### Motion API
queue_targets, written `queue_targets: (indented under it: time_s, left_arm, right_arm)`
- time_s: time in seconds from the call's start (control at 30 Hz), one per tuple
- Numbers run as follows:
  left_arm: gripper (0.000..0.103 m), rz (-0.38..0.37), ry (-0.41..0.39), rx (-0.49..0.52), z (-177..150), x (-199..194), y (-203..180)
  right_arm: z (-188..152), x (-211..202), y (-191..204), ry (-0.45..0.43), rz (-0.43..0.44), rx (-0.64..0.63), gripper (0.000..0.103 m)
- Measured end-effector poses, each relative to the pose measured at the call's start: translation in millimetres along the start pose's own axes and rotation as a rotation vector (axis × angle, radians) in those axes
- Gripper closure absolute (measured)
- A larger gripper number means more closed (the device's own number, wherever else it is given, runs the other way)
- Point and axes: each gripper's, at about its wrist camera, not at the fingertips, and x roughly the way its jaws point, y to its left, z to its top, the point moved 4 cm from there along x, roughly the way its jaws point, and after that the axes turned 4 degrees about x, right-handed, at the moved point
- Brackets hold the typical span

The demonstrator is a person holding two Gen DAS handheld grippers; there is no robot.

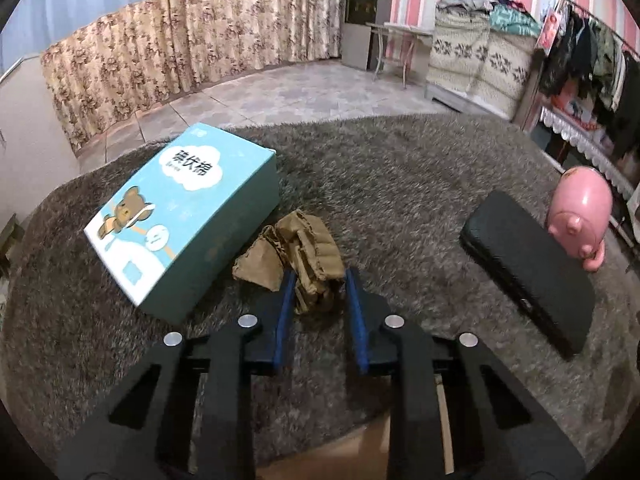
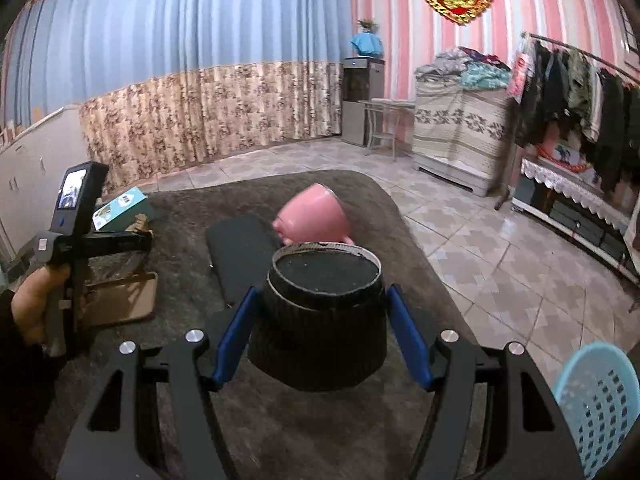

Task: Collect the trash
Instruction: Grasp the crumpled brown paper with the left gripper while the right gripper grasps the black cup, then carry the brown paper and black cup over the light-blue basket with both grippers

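**Both tongs loaded, nothing binned yet**

The shaggy grey rug [image 1: 400, 168] took up most of the floor space, w/ a teal tissue box [image 1: 180, 216], a flat black case [image 1: 528, 272] and a pink piggy bank [image 1: 580, 216] sitting on it. None of those looked like trash to me. A blue mesh basket [image 2: 596, 408] stood off to the right, just at the rug's edge, prob. the bin; couldn't see inside it.

Progress, as I judged it: roughly midway. Two pieces were in hand, none visibly dropped off.

The right gripper [image 2: 320, 304] stood fairly wide, pads pressed against the sides of a black paper cup [image 2: 320, 320], held clear of the rug. Cup was ribbed, dark inside, rim a bit ragged.

The left gripper [image 1: 320, 284] was pinched narrow on a crumpled brown cardboard scrap [image 1: 304, 256], right beside the tissue box, still low on the rug. Scrap was corrugated, folded over itself, light and squashy by the look.

Left to do: carry both to the basket.
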Motion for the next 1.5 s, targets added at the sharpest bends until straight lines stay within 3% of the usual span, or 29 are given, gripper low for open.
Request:
queue_targets:
  time_s: [0.13, 0.33, 0.63, 0.9, 1.33, 1.5]
  left_arm:
    - [0.079, -0.016, -0.041, 0.013, -4, -30, -16]
    - [0.079, -0.072, -0.148, 0.068, -18, -95, -70]
    - [0.079, -0.259, -0.194, 0.183, -59, -154, -185]
    - [0.079, -0.390, -0.179, 0.279, -91, -172, -270]
    - [0.079, -0.575, -0.236, 0.443, -109, -197, -393]
    - [0.079, -0.617, -0.221, 0.520, -125, -193, -447]
  right_arm:
    - [-9, -21, -21, -0.012, -0.028, 0.033, 0.037]
    - [-17, -56, -52, -0.048, -0.085, 0.071, 0.037]
    - [-32, -110, -118, -0.091, -0.200, 0.170, 0.037]
    - [-43, -152, -186, -0.123, -0.320, 0.254, 0.037]
    - [-68, -184, -269, -0.139, -0.436, 0.356, 0.037]
    - [-79, -195, -298, -0.138, -0.473, 0.396, 0.037]
